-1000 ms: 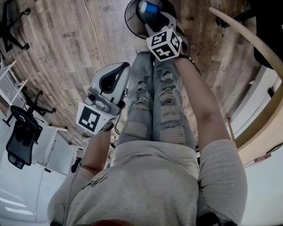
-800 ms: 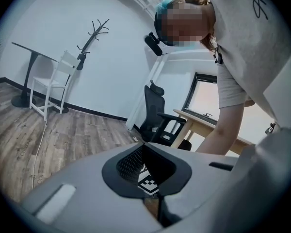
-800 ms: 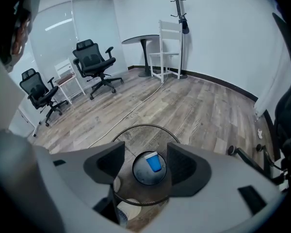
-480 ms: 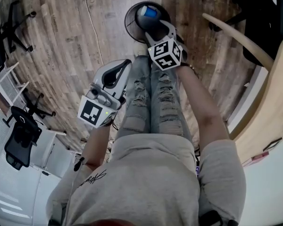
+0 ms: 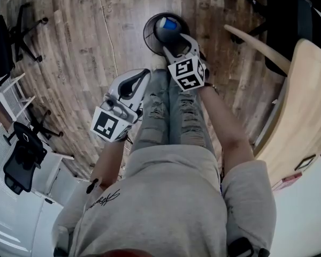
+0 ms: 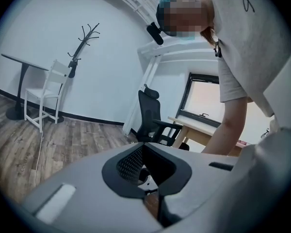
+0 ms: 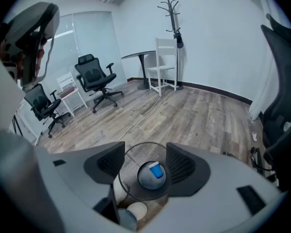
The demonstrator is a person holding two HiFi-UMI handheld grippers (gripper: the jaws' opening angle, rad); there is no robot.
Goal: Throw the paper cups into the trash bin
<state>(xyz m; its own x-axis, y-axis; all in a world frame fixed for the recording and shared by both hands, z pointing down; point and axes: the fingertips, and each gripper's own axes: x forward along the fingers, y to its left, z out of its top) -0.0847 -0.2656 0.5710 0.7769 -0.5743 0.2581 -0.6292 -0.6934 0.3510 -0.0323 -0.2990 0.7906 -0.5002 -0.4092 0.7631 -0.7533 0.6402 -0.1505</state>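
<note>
One blue paper cup already in trash bin; no others seen.
Right gripper jaws released above bin; left gripper jaws clenched, empty.

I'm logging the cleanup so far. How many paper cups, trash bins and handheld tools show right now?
Blue paper cup: 1, lying inside the bin
Trash bin: 1
Tools: 2, the left tool shut, the right tool open above the bin
Total: 4

floor: wood planks | walls: white | head view, 3 o'clock: pale wooden table | 8 o'clock: black office chair | 7 o'clock: white cabinets
</note>
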